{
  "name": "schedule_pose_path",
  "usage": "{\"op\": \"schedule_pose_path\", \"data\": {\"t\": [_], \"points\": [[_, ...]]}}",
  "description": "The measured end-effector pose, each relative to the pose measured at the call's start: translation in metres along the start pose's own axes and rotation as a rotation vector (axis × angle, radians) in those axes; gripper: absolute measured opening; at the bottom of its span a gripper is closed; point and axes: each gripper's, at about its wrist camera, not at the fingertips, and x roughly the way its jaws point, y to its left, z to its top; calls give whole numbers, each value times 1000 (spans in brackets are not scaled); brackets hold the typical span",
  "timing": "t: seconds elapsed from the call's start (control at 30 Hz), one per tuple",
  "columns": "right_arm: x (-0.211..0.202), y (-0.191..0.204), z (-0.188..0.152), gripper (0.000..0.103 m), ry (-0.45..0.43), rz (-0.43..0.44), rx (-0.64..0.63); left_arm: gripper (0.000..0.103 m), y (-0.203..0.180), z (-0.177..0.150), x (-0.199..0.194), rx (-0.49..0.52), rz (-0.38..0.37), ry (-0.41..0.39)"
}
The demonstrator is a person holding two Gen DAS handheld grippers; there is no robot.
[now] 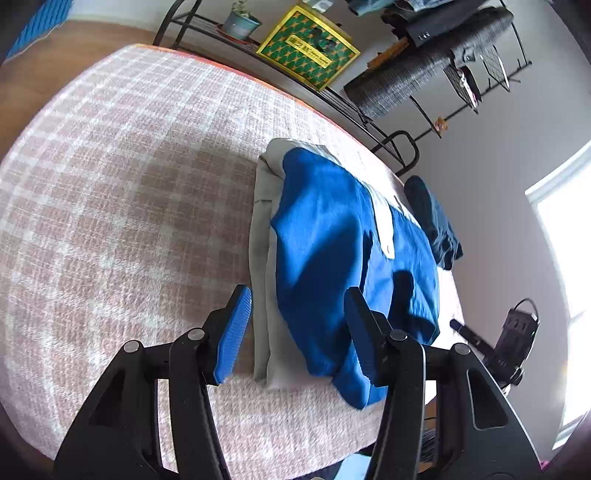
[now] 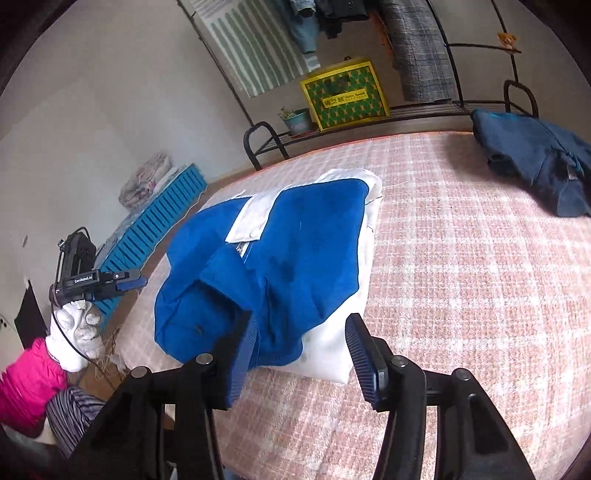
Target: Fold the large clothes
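Note:
A folded blue and white garment [image 1: 332,229] [image 2: 280,258] lies on the pink checked bed [image 1: 129,184] [image 2: 461,258], close to its edge. My left gripper [image 1: 297,295] hangs open above the garment's near end, one finger over the bedcover and the other over the blue cloth. My right gripper [image 2: 302,319] is open as well, straddling the garment's near white corner without pressing on it. The right wrist view also shows the left gripper [image 2: 96,280] off to the side in a white-gloved hand [image 2: 81,328] with a pink sleeve.
A crumpled dark blue garment [image 1: 432,218] [image 2: 535,158] sits further along the bed. Behind the bed a black metal rack carries a yellow-green box [image 1: 308,48] [image 2: 343,94], a potted plant [image 1: 240,22] [image 2: 297,120] and hanging clothes. A blue crate [image 2: 159,225] stands on the floor.

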Motion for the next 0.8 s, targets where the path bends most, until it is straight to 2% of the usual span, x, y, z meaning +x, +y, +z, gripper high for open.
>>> {"op": "schedule_pose_path", "data": {"t": [0.07,0.17,0.23,0.27,0.3,0.33,0.37,0.4,0.5,0.6,0.63,0.7,0.8], "points": [[16,-4,1,53,22,0,35,55,6,11,13,-55,-48,23],[36,-12,1,53,51,33,100,55,8,23,28,-74,-36,7],[46,-17,2,46,68,57,132,55,9,27,39,-86,-53,16],[50,-19,2,33,77,69,142,38,8,27,44,-87,-59,23],[53,-20,3,23,84,78,150,2,8,28,51,-84,-60,39],[55,-20,4,18,89,87,153,0,5,27,54,-76,-49,53],[55,-19,5,6,91,97,154,0,1,27,54,-60,-32,42],[53,-19,8,3,90,104,157,0,-3,22,49,-39,-24,32],[38,-14,15,1,78,146,165,0,-17,13,26,2,-6,11],[24,-14,16,1,74,181,154,0,-13,5,16,-2,30,7],[27,-16,12,0,88,172,150,0,-10,2,21,7,70,16],[44,-23,2,0,147,99,152,0,0,-5,40,8,139,59],[62,-31,-9,0,178,39,157,0,12,-21,61,-2,181,112]]}}
